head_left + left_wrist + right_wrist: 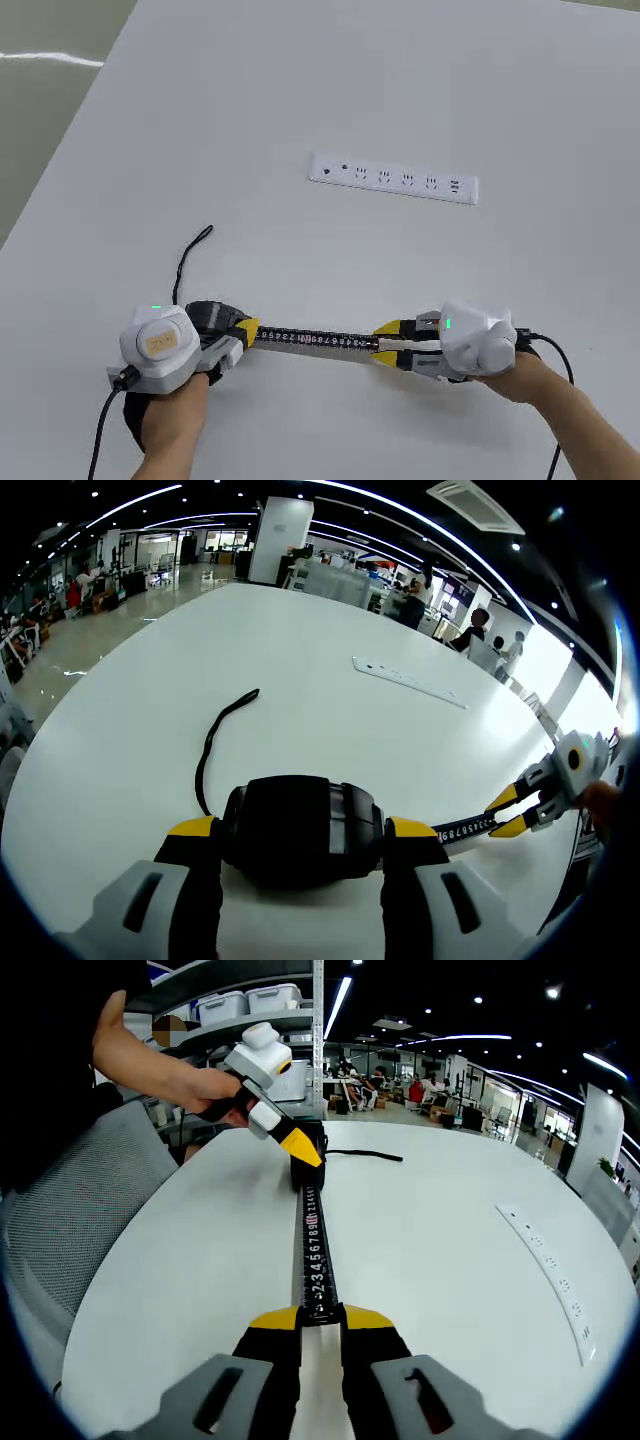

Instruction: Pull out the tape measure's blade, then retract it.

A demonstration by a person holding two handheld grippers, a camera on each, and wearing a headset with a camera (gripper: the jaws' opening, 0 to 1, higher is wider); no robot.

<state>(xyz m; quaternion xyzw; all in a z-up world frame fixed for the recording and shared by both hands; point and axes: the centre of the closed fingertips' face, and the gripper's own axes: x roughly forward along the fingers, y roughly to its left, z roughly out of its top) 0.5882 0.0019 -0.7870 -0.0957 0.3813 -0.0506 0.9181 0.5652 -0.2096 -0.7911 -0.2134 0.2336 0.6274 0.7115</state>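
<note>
The black tape measure case [300, 825] sits clamped between the yellow-tipped jaws of my left gripper [300, 830], low on the white table [300, 90]. In the head view the case [212, 317] lies at the lower left with its black wrist strap [188, 258] trailing away. The black blade [315, 338] with white numbers runs rightward from the case to my right gripper [388, 343], which is shut on its end. In the right gripper view the blade [313, 1250] stretches from the jaws [320, 1315] to the case [310, 1150], where the left gripper [285, 1125] holds it.
A white power strip [393, 178] lies on the table beyond the grippers, also seen as a white power strip [555, 1270] to the right. Each gripper trails a black cable [555, 350]. A grey chair [90, 1210] stands by the table's edge.
</note>
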